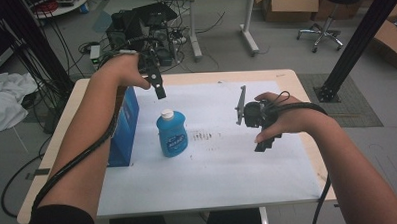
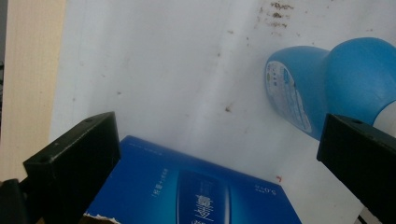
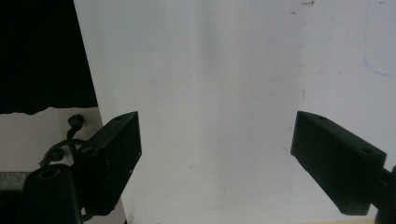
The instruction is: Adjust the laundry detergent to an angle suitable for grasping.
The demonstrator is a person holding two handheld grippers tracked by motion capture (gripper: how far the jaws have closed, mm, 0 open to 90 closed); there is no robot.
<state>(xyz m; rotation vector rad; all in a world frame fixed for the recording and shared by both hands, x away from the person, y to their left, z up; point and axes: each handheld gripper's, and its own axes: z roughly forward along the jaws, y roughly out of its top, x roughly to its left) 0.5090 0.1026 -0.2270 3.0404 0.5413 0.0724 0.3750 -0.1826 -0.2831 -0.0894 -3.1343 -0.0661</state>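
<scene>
Stage: approach, nothing grasped | left gripper (image 1: 158, 86) fingers wide apart, empty, above blue bottle (image 1: 171, 133) upright beside blue box (image 1: 124, 129) on surface (image 1: 229, 176) | right gripper (image 1: 260, 132) fingers wide, empty | remaining: grasp.

Both forearms reach over the table; the left gripper (image 1: 158, 88) hangs raised, jaws wide, the right gripper (image 1: 265, 142) lower, jaws spread.

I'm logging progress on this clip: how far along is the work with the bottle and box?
Nothing looks done yet: the blue bottle stands upright on the white sheet, beside the blue box. In hand: the left gripper hovers open above the bottle and box, touching neither. The right gripper hangs open over bare sheet, holding nothing. Left: probably lowering and closing on the bottle or the box, then all the handling.
</scene>
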